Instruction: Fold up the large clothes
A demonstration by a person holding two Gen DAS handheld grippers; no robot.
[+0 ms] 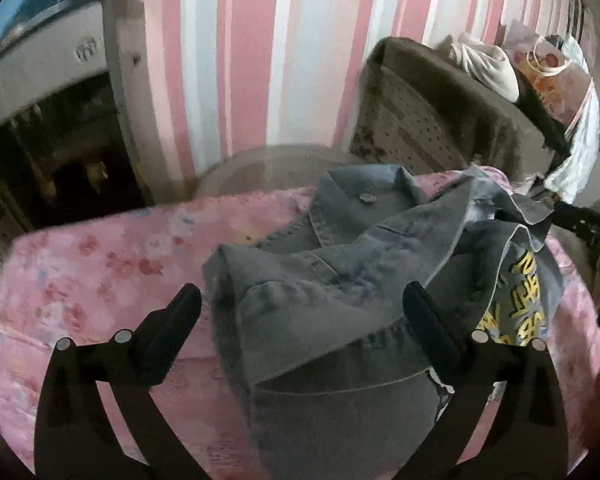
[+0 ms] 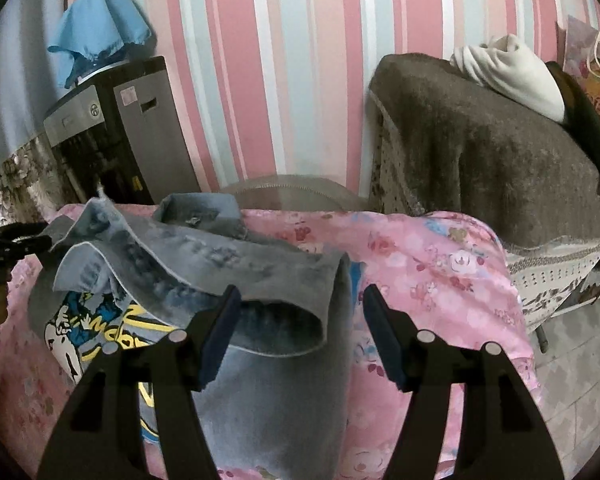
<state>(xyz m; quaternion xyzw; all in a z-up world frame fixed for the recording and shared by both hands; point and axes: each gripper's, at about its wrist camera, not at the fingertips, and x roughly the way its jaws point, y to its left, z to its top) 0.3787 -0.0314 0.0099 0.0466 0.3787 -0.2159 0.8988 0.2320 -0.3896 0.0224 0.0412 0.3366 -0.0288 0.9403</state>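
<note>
A home: striped wallpaper [image 2: 260, 80], floral bedsheet [image 2: 440, 272], blanket-draped chair [image 2: 480, 152].

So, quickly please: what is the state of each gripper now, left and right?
Left gripper: open, jaws wide, holding nothing; the jacket lies between them, untouched.
Right gripper: open, holding nothing; jacket fold lies below.

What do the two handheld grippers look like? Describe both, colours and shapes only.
The left gripper has two matte black fingers on angled black arms, each with round silver pivot pins, and its pads look black. The right gripper is the same black build with silver pins, but its flat rectangular pads are dark blue.
</note>
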